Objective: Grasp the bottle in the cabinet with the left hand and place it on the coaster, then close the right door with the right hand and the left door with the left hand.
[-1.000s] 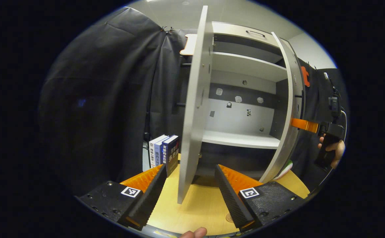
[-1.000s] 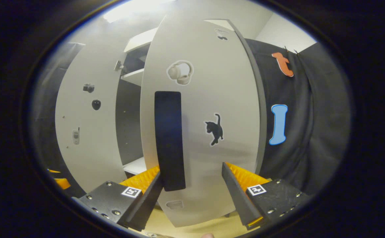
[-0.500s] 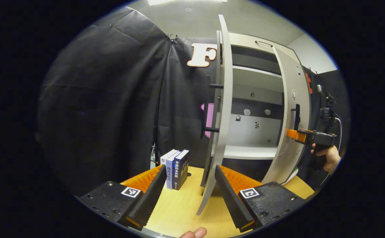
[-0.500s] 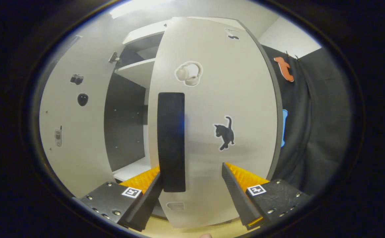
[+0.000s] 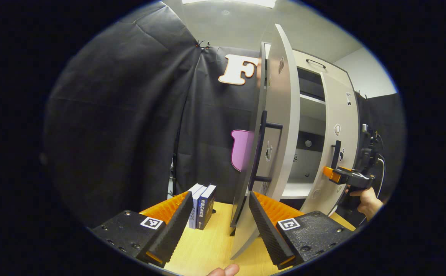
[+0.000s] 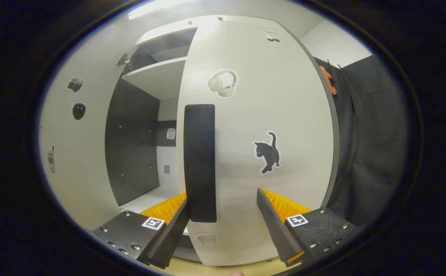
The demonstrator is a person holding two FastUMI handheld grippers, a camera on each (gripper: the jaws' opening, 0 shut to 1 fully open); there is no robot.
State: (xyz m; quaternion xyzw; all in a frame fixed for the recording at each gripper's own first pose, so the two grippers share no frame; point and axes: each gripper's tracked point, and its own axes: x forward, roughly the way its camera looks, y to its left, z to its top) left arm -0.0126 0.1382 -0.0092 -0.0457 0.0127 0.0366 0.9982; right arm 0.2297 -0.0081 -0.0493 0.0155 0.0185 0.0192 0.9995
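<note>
Both cabinet doors are being pushed shut.

The pale grey right door (image 6: 269, 126) with a black cat sticker is partly open, and its tall black bar handle (image 6: 200, 161) stands between the spread fingers of the right gripper (image 6: 223, 226), which is open and grips nothing. The pale grey left door (image 5: 274, 153) is seen edge-on, just past the open left gripper (image 5: 220, 226), with its thin black handle (image 5: 260, 149) ungripped. The bottle and the coaster cannot be seen, so their place cannot be told. Some books (image 5: 202, 203) stand on the yellow wooden bench (image 5: 207, 249). Next, each door probably needs a steady push until it sits flat against the white cabinet (image 5: 311, 115).
</note>
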